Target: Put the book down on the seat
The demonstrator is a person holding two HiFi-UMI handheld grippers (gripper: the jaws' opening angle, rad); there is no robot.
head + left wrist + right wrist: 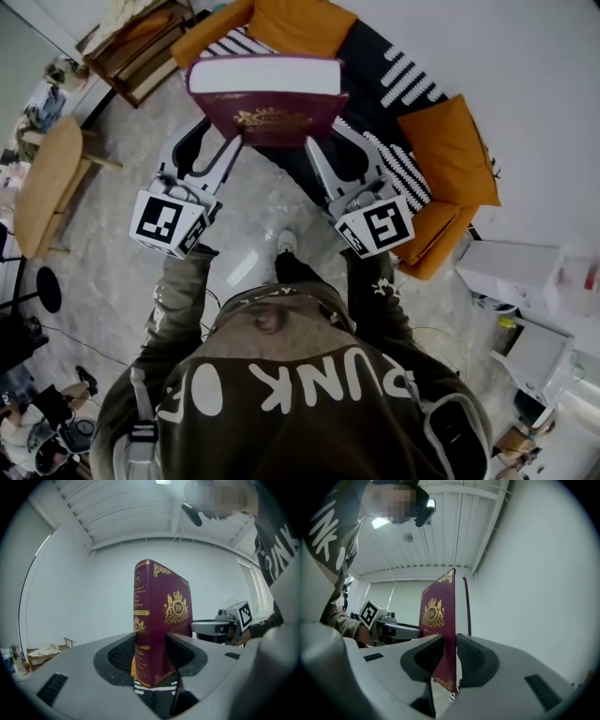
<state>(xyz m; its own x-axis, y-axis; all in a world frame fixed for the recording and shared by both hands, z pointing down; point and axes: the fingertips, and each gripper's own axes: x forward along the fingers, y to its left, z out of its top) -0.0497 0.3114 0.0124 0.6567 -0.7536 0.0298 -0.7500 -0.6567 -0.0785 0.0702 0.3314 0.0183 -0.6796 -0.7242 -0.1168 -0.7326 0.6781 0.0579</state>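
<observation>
A thick maroon book (267, 98) with gold crests and white page edges is held up in the air between my two grippers. My left gripper (228, 142) is shut on its spine end (154, 620), the pads pressing both covers. At the other end, my right gripper (317, 142) is shut on the fore edge (440, 630) of the book. The book hangs over the seat (370, 47), a dark sofa with orange cushions (450, 150) and a black-and-white striped throw (403, 80). The book does not touch the seat.
A round wooden table (42, 183) stands at the left and a wooden shelf (136, 47) at the top left. White boxes (516, 267) sit on the floor at the right. The person's shoe (286, 244) is on the grey floor in front of the sofa.
</observation>
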